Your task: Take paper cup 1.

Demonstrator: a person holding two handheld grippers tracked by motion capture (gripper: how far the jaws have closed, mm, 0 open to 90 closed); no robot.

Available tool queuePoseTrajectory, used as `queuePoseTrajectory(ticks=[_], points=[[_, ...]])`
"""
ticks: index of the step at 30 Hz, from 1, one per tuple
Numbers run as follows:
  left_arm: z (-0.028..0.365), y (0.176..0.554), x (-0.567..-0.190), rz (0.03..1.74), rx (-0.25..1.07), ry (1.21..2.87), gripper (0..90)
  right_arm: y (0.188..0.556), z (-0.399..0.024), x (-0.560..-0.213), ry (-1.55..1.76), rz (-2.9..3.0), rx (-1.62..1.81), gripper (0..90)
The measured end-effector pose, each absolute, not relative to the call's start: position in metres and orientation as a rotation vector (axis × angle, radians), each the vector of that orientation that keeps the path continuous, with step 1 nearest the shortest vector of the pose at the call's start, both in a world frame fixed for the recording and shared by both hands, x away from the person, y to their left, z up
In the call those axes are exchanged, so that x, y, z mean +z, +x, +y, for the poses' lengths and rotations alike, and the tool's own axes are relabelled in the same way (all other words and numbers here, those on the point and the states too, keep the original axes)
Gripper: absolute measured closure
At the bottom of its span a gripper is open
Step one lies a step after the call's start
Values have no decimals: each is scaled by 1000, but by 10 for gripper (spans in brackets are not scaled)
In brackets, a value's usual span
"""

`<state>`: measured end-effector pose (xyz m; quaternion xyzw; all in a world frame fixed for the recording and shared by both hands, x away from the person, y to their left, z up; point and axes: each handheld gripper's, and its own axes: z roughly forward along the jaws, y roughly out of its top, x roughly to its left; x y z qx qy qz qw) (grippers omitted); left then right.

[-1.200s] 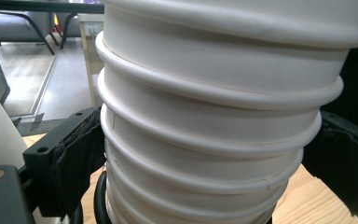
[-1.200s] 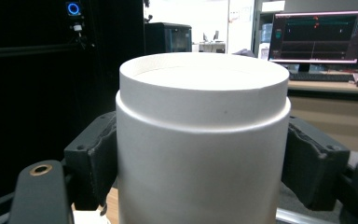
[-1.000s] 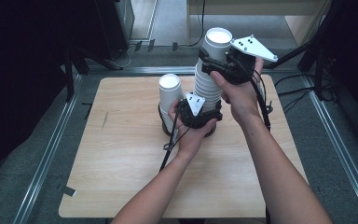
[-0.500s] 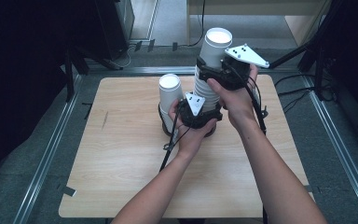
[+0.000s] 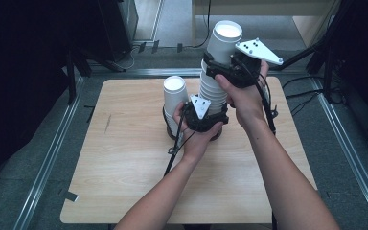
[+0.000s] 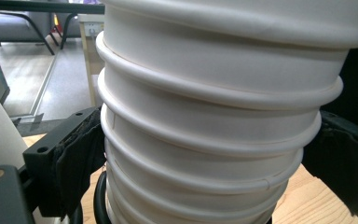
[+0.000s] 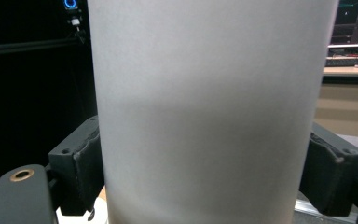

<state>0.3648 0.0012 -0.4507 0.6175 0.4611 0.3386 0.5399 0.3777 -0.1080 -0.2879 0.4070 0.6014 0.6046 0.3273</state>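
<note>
A tall stack of upturned white paper cups [image 5: 212, 93] stands mid-table. My left gripper [image 5: 210, 116] is shut on the stack's lower part, and its black pads [image 6: 77, 158] press on the ribbed rims [image 6: 214, 116] from both sides. The top cup [image 5: 224, 42] rises above the rest of the stack. My right gripper [image 5: 226, 72] is shut on that cup, whose plain wall [image 7: 205, 116] sits between the pads [image 7: 86, 168]. Those jaws have just been closing on it. A second upturned white cup [image 5: 175, 96] stands just left of the stack.
The wooden tabletop [image 5: 124, 182] has metal rails along its sides and dark floor beyond. Cables trail from both grippers across the table near the stack. Desks and a monitor stand far off.
The right hand has shifted a little at the top of the stack, and the top cup now sits slightly higher. The left hand and the lower stack have kept still.
</note>
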Motion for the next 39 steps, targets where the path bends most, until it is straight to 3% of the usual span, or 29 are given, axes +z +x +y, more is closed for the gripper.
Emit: queuePoseTrajectory(ticks=[39], points=[[2,365,-451,1095,805,1483,30,346,-130,-231,964,1362,1593,174]])
